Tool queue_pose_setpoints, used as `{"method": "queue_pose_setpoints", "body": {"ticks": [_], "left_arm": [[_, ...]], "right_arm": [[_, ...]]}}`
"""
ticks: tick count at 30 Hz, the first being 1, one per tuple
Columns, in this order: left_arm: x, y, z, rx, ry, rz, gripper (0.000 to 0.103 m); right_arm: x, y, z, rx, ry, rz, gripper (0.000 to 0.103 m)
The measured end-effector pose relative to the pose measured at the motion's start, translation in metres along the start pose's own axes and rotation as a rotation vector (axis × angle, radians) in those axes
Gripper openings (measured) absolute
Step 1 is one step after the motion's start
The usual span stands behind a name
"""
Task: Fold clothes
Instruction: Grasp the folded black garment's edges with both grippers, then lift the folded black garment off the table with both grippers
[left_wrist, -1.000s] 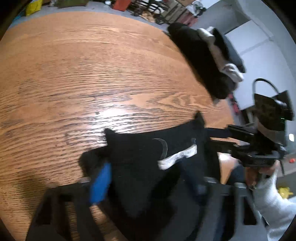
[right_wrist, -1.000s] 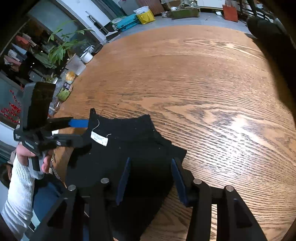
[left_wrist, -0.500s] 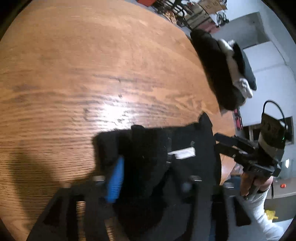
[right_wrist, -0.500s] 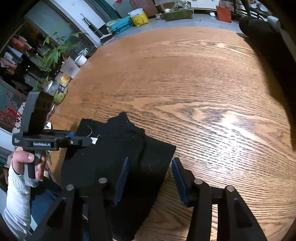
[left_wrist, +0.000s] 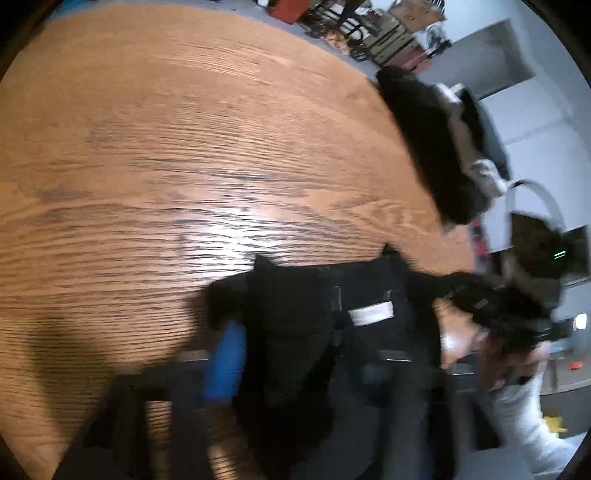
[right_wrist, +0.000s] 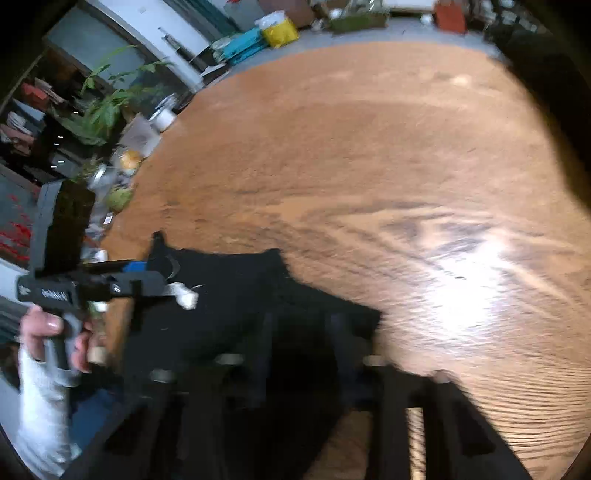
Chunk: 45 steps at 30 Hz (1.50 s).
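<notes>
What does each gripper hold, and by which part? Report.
Left gripper seems to pinch the garment by its labelled edge; right gripper straddles it, hold unclear.

Two wrist cameras, low over a wooden table (left_wrist: 184, 147)

The left wrist view faces forward and right, catching the other gripper (left_wrist: 458, 291). The right wrist view faces forward and left. Both are close above the same black garment (right_wrist: 229, 306).

A round orange-brown wood-grain desk (right_wrist: 369, 155) catches bright glare, with leafy green plants (right_wrist: 103, 110), white walls (left_wrist: 535, 122) and cluttered grey floor (right_wrist: 399, 26) beyond.
</notes>
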<state>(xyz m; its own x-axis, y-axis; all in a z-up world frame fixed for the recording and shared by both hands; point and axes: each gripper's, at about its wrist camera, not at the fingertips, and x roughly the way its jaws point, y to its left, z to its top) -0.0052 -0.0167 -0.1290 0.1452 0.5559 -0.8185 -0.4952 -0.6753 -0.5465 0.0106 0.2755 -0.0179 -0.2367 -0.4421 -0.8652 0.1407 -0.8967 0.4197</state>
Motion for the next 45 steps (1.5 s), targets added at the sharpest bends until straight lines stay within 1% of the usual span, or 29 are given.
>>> {"method": "queue_pose_setpoints", "body": {"ticks": [1,2,3,4,5,6,7,8,9,10,13,15,16,17,18,20,21,22,23,24,25,26,28,31,33,36,39,42,45], "left_arm": [[0.001,-0.001,0.000,0.006,0.007,-0.002,0.040],[0.002,-0.001,0.000,0.011,0.014,-0.004,0.040],[0.003,0.001,0.001,0.000,0.017,-0.013,0.047],[0.004,0.004,0.003,-0.011,0.019,-0.020,0.057],[0.001,0.004,0.002,-0.019,0.008,-0.009,0.062],[-0.008,0.005,0.001,-0.022,-0.022,0.011,0.066],[-0.017,0.006,0.000,-0.025,-0.052,0.028,0.072],[-0.026,0.007,-0.003,-0.031,-0.073,0.018,0.076],[-0.035,0.008,-0.005,-0.037,-0.094,0.008,0.079],[-0.043,0.008,-0.008,-0.042,-0.115,-0.002,0.079],[-0.047,0.001,-0.015,-0.018,-0.137,-0.020,0.079],[-0.042,-0.012,-0.016,0.040,-0.144,-0.037,0.079],[-0.035,-0.019,-0.015,0.074,-0.135,-0.024,0.079],[-0.024,-0.024,-0.014,0.104,-0.112,0.019,0.079],[-0.012,-0.025,-0.013,0.111,-0.083,0.069,0.079],[0.013,-0.023,-0.010,0.119,-0.024,0.181,0.079],[0.023,-0.020,-0.010,0.123,-0.006,0.208,0.080],[0.026,-0.020,-0.010,0.129,0.001,0.211,0.082],[0.021,-0.020,-0.011,0.134,-0.011,0.210,0.082],[0.015,-0.021,-0.011,0.139,-0.024,0.208,0.082],[0.004,-0.020,-0.015,0.130,-0.044,0.195,0.082],[-0.004,-0.018,-0.020,0.112,-0.049,0.182,0.082],[-0.011,-0.011,-0.034,0.077,-0.041,0.157,0.083],[-0.010,-0.005,-0.061,0.049,0.006,0.139,0.083],[-0.009,-0.005,-0.077,0.060,0.017,0.135,0.083],[-0.011,-0.005,-0.083,0.069,0.000,0.124,0.083],[-0.014,-0.001,-0.085,0.061,-0.012,0.100,0.083],[-0.016,0.007,-0.085,0.043,-0.027,0.105,0.083],[-0.017,0.012,-0.088,0.030,-0.022,0.093,0.083]], "right_arm": [[-0.007,0.000,0.002,-0.008,-0.017,-0.009,0.007],[-0.010,0.000,0.003,-0.009,-0.023,-0.011,0.006],[-0.009,-0.002,0.004,-0.008,-0.014,-0.020,0.006],[-0.007,-0.004,0.004,-0.008,-0.003,-0.030,0.007],[-0.007,-0.005,0.003,-0.007,-0.002,-0.041,0.012],[-0.008,-0.005,0.001,-0.007,-0.003,-0.052,0.016],[-0.008,-0.005,0.000,-0.007,-0.004,-0.064,0.028],[-0.015,-0.004,-0.001,-0.013,-0.022,-0.059,0.037],[-0.024,-0.003,-0.001,-0.019,-0.043,-0.053,0.041],[-0.032,-0.002,-0.002,-0.026,-0.064,-0.046,0.043],[-0.042,-0.006,-0.001,-0.010,-0.098,-0.064,0.043],[-0.037,-0.008,0.001,-0.005,-0.098,-0.089,0.043],[-0.032,-0.009,0.002,-0.005,-0.094,-0.102,0.043],[-0.025,-0.010,0.003,0.000,-0.091,-0.102,0.043],[-0.018,-0.011,0.005,0.005,-0.087,-0.100,0.043],[-0.001,-0.008,0.006,-0.032,-0.060,-0.138,0.043],[0.011,-0.005,0.007,-0.058,-0.022,-0.179,0.043],[0.015,-0.005,0.007,-0.063,-0.006,-0.188,0.044],[0.018,-0.006,0.007,-0.065,0.006,-0.192,0.046],[0.011,-0.007,0.007,-0.063,0.003,-0.185,0.047],[0.003,-0.008,0.006,-0.060,-0.001,-0.177,0.054],[-0.011,-0.011,0.003,-0.054,-0.015,-0.154,0.069],[-0.034,-0.017,-0.005,-0.040,-0.046,-0.113,0.085],[-0.051,-0.027,-0.027,-0.006,-0.037,-0.020,0.084],[-0.045,-0.033,-0.043,0.023,0.013,0.028,0.084],[-0.021,-0.040,-0.062,0.043,0.098,0.033,0.084],[-0.005,-0.048,-0.069,0.092,0.158,0.043,0.084],[-0.004,-0.052,-0.075,0.129,0.167,0.077,0.084],[-0.006,-0.056,-0.071,0.155,0.156,0.102,0.084]]}}
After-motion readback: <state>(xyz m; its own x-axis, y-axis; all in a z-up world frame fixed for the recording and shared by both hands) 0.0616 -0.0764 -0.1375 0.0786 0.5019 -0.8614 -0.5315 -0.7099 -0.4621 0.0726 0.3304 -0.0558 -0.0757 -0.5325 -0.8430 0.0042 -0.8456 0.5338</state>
